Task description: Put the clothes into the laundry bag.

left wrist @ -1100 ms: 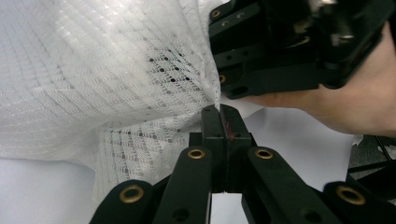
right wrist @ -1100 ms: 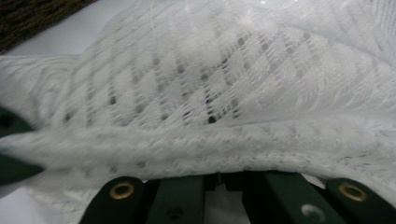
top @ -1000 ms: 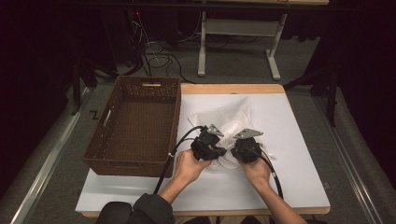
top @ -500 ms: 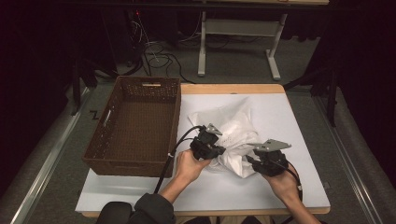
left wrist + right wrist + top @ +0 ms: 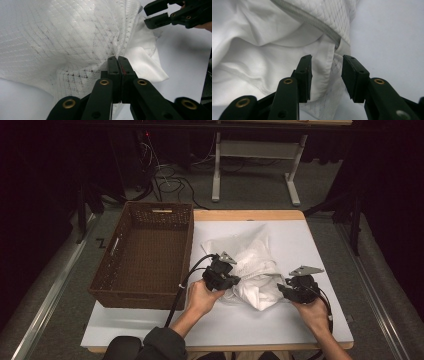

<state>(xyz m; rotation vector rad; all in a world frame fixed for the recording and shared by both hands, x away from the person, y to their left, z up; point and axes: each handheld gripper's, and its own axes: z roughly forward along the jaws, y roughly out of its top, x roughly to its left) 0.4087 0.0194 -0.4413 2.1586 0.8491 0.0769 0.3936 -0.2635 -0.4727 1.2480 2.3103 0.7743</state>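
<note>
A white mesh bag (image 5: 248, 254) with a zip (image 5: 312, 21) lies crumpled mid-table, and plain white cloth (image 5: 260, 292) spills from its near side. My left gripper (image 5: 234, 281) is shut on a fold of the mesh (image 5: 82, 50), its jaws pressed together in the left gripper view (image 5: 117, 60). My right gripper (image 5: 281, 289) sits at the bag's right edge. Its jaws have just been opening and now stand apart (image 5: 327, 66). The cloth's hem and a bit of mesh hang loose between them, untouched by the pads. The right gripper (image 5: 156, 13) also shows top right in the left gripper view.
A brown wicker basket (image 5: 186, 251) stands empty at the table's left, close beside my left hand. The white mat (image 5: 310, 240) covers the table top, with bare surface right of the bag and along the near edge. Cables and a desk frame lie on the floor beyond.
My right hand has slid to the right, from beside the left gripper to the bag's right edge. The cloth now reaches further right. The left hand has stayed put.
</note>
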